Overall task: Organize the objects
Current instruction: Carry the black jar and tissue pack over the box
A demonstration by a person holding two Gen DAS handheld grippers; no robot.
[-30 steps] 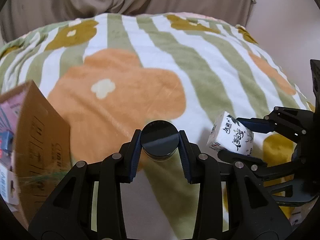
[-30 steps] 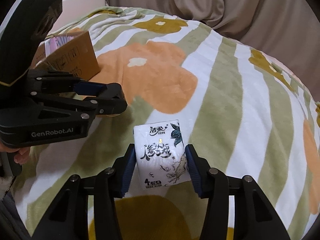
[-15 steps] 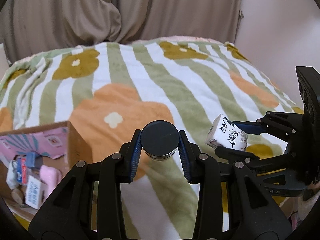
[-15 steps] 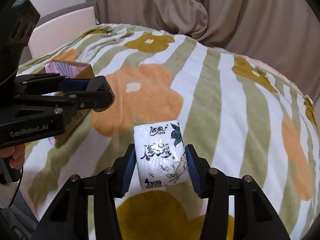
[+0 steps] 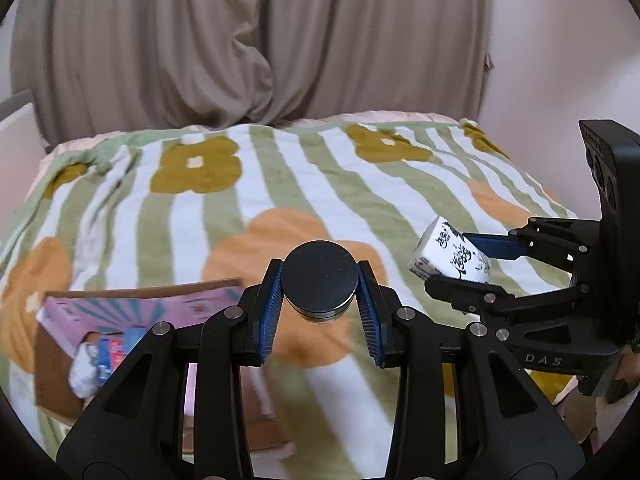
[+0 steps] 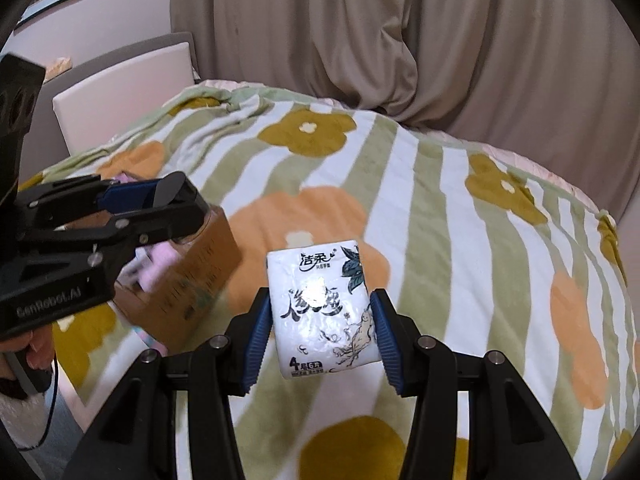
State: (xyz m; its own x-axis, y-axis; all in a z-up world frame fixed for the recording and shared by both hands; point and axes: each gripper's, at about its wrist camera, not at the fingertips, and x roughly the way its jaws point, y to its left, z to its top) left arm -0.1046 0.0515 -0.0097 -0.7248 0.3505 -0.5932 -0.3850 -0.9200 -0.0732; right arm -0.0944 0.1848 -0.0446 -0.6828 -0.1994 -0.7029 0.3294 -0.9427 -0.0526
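Note:
My left gripper is shut on a small round jar with a black lid, held in the air above the bed. My right gripper is shut on a white tissue pack with black print, also held above the bed. The tissue pack also shows in the left wrist view, to the right of the jar. An open cardboard box lies on the blanket below and left of the left gripper, with several small items inside. The box also shows in the right wrist view, under the left gripper.
A striped green and white blanket with orange and mustard flowers covers the bed. A beige curtain hangs behind it. A white headboard stands at the left. A person's hand holds the left gripper.
Both grippers have risen well above the bed with their objects still held. The box's open top has come into view below the left gripper.

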